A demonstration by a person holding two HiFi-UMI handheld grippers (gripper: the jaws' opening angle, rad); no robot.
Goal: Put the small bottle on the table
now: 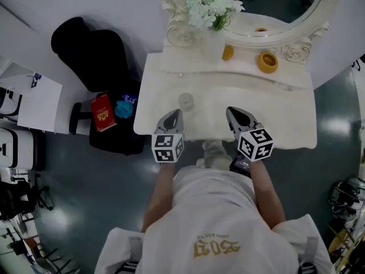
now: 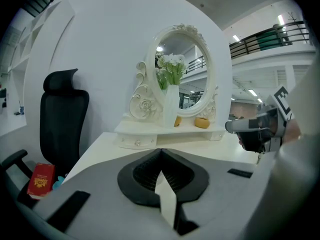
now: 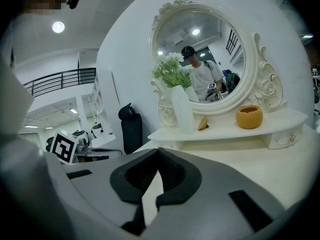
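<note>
A small clear bottle [image 1: 186,101] stands upright on the white dressing table [image 1: 285,119], near its front left. In the head view my left gripper [image 1: 173,115] hovers just in front of the bottle, a little to its left, with its jaws shut and nothing between them. The left gripper view shows the same jaws [image 2: 160,150] meeting at the tip, and the bottle is hidden behind them. Over the table's front edge, further right, my right gripper [image 1: 233,112] is also shut and empty; its jaws [image 3: 158,151] meet at the tip.
At the back of the table stand an oval mirror [image 1: 296,21], a white vase of flowers [image 1: 212,16] and an orange bowl [image 1: 267,61]. Left of the table are a black office chair [image 1: 91,56] and a red book [image 1: 103,112] on a dark seat.
</note>
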